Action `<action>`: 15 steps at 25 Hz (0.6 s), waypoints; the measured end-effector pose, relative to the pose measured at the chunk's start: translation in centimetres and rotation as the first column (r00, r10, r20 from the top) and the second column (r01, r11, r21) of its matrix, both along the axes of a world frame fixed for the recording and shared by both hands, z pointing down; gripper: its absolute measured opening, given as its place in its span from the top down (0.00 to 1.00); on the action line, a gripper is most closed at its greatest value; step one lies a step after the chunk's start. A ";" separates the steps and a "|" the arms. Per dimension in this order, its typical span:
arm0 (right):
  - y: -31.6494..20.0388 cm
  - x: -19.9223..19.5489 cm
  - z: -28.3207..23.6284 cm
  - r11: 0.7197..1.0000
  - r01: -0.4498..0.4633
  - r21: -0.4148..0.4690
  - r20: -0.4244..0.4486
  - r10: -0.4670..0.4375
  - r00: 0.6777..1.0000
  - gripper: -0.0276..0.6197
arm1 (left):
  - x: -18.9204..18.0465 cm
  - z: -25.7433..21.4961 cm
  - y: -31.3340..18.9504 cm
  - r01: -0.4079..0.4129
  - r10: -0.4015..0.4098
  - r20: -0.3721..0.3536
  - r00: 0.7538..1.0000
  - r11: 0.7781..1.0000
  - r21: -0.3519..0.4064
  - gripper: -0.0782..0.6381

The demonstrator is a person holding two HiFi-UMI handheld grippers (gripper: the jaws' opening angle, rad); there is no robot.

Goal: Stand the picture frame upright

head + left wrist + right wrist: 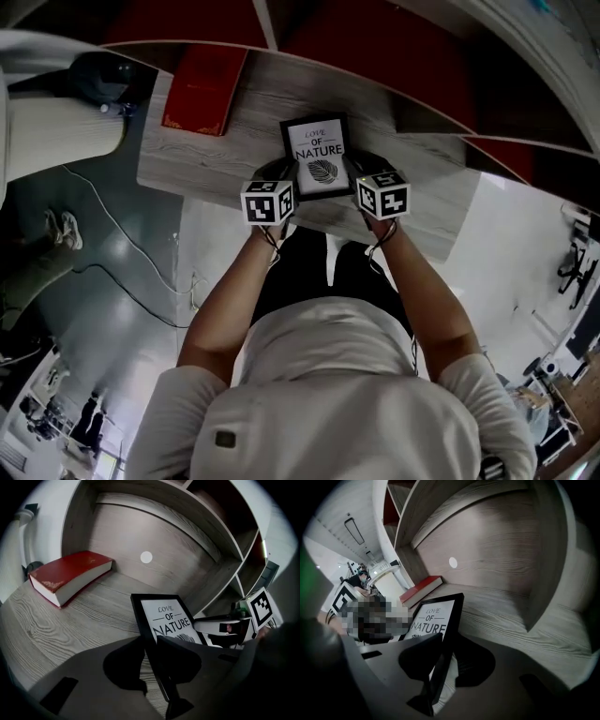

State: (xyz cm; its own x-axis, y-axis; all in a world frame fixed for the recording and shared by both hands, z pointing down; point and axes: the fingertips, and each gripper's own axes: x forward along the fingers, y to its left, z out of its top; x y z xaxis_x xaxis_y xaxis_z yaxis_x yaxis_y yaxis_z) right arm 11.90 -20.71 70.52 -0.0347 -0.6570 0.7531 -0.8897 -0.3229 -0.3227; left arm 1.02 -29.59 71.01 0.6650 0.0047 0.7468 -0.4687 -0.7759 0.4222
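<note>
Head view: picture frame (317, 155) sits at the front of the wooden shelf (206, 159); left gripper view: left gripper (157, 667) clamps its left edge; right gripper view: right gripper (439, 667) clamps the right edge, so raising both sides evenly seems wise.

Person: light short-sleeved shirt (328, 375) with a small dark patch (225, 438) at the back; black lower garment (300, 272) with a white strip (331, 262). Left gripper (149, 638) and right gripper (450, 634): broad dark-grey jaws, each gripper carrying a white cube (268, 202) printed with black square markers.
</note>
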 end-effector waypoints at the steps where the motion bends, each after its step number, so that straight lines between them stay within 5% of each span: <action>1: 0.4 0.1 -0.4 1.000 -0.015 0.008 0.000 0.015 1.000 0.82 | 0.2 -0.4 0.2 -0.013 0.013 -0.003 1.000 1.000 0.009 0.76; 15: 9.3 1.2 -4.9 0.981 -0.168 0.094 -0.022 0.171 0.985 0.83 | 2.7 -5.0 7.8 -0.124 0.127 -0.031 0.991 0.989 0.085 0.76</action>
State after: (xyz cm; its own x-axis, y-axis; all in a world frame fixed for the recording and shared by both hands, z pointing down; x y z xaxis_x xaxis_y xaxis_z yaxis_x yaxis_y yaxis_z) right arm 13.09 -11.44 65.64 0.1042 -0.7176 0.6886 -0.8341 -0.4401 -0.3324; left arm 3.75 -21.81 66.06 0.6898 0.0290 0.7234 -0.3507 -0.8608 0.3689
